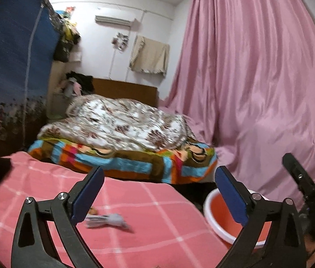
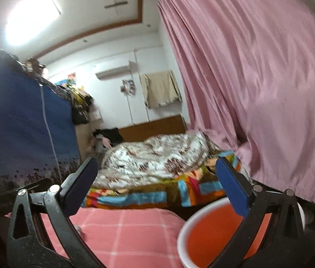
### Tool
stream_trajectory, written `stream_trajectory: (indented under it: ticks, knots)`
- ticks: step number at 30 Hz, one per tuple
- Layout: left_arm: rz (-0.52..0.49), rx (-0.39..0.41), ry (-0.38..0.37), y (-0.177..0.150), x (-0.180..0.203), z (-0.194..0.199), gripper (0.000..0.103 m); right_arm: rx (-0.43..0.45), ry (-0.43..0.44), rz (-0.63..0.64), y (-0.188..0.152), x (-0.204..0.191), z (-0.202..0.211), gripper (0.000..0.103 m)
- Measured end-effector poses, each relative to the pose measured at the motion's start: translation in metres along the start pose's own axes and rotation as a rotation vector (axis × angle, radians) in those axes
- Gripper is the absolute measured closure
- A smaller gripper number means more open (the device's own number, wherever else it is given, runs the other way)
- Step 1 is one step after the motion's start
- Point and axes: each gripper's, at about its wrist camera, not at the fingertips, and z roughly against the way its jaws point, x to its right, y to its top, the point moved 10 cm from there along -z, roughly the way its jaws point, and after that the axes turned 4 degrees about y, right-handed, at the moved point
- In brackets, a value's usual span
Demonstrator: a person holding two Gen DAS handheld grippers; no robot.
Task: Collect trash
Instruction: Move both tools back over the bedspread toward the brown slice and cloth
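My left tongs (image 1: 159,192) stand spread wide with nothing between them, hanging over the pink checked bed (image 1: 135,241), where a crumpled grey wrapper (image 1: 109,220) lies near the edge. My right tongs (image 2: 156,184) are spread and empty too, above the orange basin (image 2: 213,234) beside the bed, probably set close there so trash drops straight in.

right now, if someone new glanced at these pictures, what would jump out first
The pink curtain fills the whole right side, hanging down to the bed. Below it, a red basin with a white rim sits off the right edge of the pink checked bedsheet, where a blurred scrap of paper trash lies. Further back, a floral quilt is heaped on a bright patchwork blanket.
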Motion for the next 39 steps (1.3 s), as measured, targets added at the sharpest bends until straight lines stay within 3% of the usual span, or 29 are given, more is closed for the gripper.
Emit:
stream_trajectory:
  ticks: [6, 17, 28, 39]
  knots:
    - [-0.002, 0.077, 0.077, 0.006, -0.039, 0.029, 0.005, 0.065, 0.076, 0.058, 0.006, -0.045, 0.005, 0.0]
    - [-0.032, 0.141, 0.166, 0.005, -0.091, 0.061, 0.005, 0.053, 0.168, 0.14, -0.009, -0.097, -0.003, 0.0]
    - [-0.05, 0.153, 0.208, 0.001, -0.123, 0.069, 0.005, -0.023, 0.199, 0.182, -0.033, -0.12, -0.026, 0.0]
    - [-0.032, 0.057, 0.224, -0.014, -0.151, 0.043, 0.005, -0.191, 0.192, 0.223, -0.074, -0.128, -0.068, 0.0]
